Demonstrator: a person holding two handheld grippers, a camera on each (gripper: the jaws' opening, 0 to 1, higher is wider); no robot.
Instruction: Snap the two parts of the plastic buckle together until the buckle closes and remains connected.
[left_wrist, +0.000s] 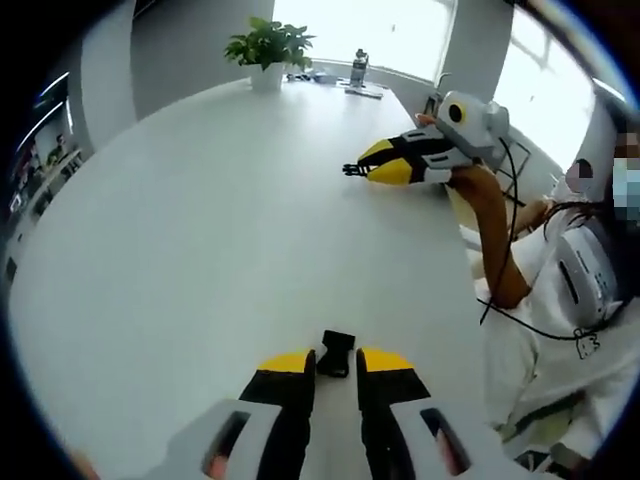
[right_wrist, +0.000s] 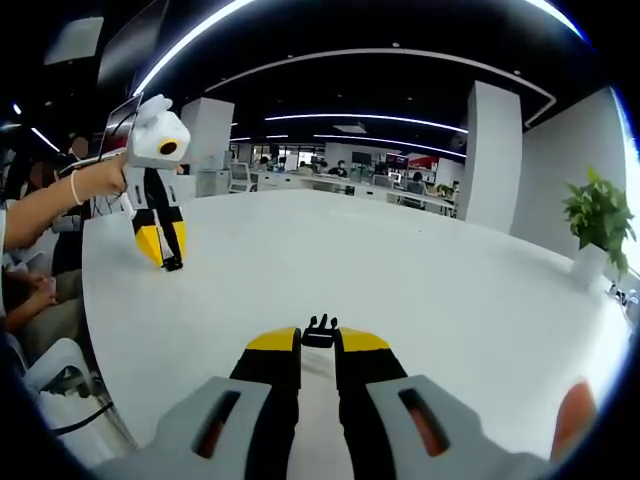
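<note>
My left gripper (left_wrist: 336, 364) is shut on the black socket half of the buckle (left_wrist: 336, 352), which sticks out past its yellow fingertips just above the white table (left_wrist: 200, 250). My right gripper (right_wrist: 320, 342) is shut on the black pronged half (right_wrist: 320, 329), prongs pointing forward. In the left gripper view the right gripper (left_wrist: 366, 169) comes in at the upper right, low over the table, with the pronged half (left_wrist: 352, 169) at its tip. In the right gripper view the left gripper (right_wrist: 171, 262) points down at the table on the left. The two halves are well apart.
A potted plant (left_wrist: 266, 48) (right_wrist: 594, 226) stands at the table's far edge, with a bottle (left_wrist: 358, 70) and small items beside it by the window. The person (left_wrist: 560, 300) sits at the table's side. Office desks lie beyond the table (right_wrist: 420, 270).
</note>
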